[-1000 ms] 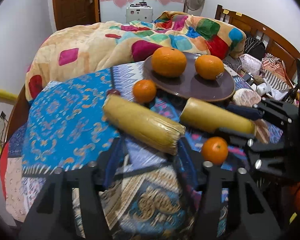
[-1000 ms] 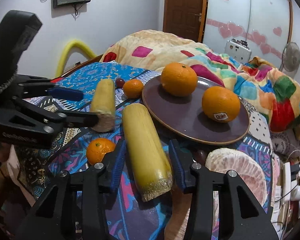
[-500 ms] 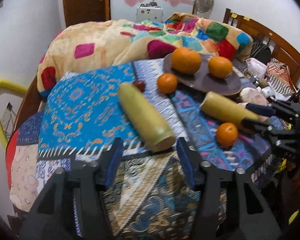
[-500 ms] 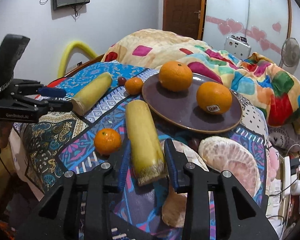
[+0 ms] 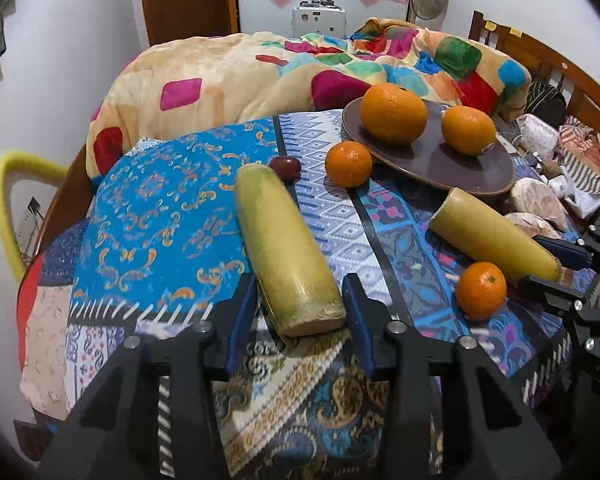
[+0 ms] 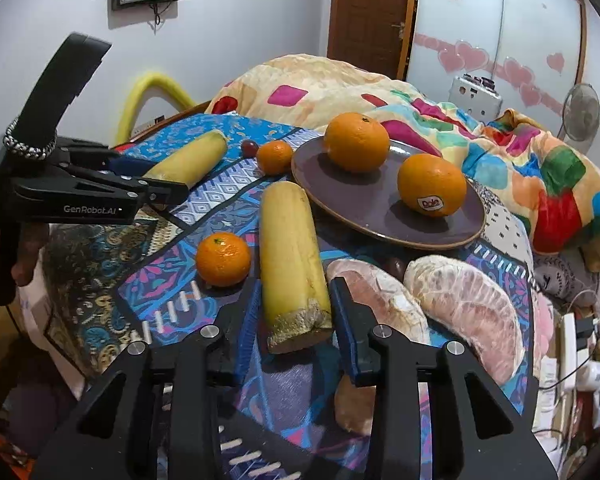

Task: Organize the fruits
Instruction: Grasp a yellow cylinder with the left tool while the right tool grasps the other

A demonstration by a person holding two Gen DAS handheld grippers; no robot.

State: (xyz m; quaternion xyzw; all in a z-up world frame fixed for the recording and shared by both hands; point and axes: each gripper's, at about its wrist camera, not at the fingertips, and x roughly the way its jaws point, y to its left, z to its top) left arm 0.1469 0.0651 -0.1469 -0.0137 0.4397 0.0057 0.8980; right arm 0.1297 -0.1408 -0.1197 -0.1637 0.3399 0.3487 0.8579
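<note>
A bed covered with a patterned blue cloth (image 5: 156, 216) is shown, with fruit spread over it. Two long yellow fruits, each cut flat at one end, are lying on the cloth. The cut end of the left yellow fruit (image 5: 286, 252) is framed by the left gripper (image 5: 300, 312), whose jaws are closing; narrow gaps are visible on both sides, so no grip is yet made. The right yellow fruit (image 6: 290, 264) is bracketed near its cut end by the right gripper (image 6: 294, 316), partly open, and whether its pads are touching the skin cannot be told. Two large oranges (image 6: 356, 142) are resting on a brown plate (image 6: 364, 208); one small orange (image 6: 223, 259) is lying just beside the right yellow fruit and another small orange (image 5: 348, 163) near the plate's rim. Peeled pomelo pieces (image 6: 466, 306) are seen to the right. The yellow fruits are judged firm, fairly heavy and smooth-skinned, so a hold nearer the middle, across the width, is advised to prevent tipping or slipping.
</note>
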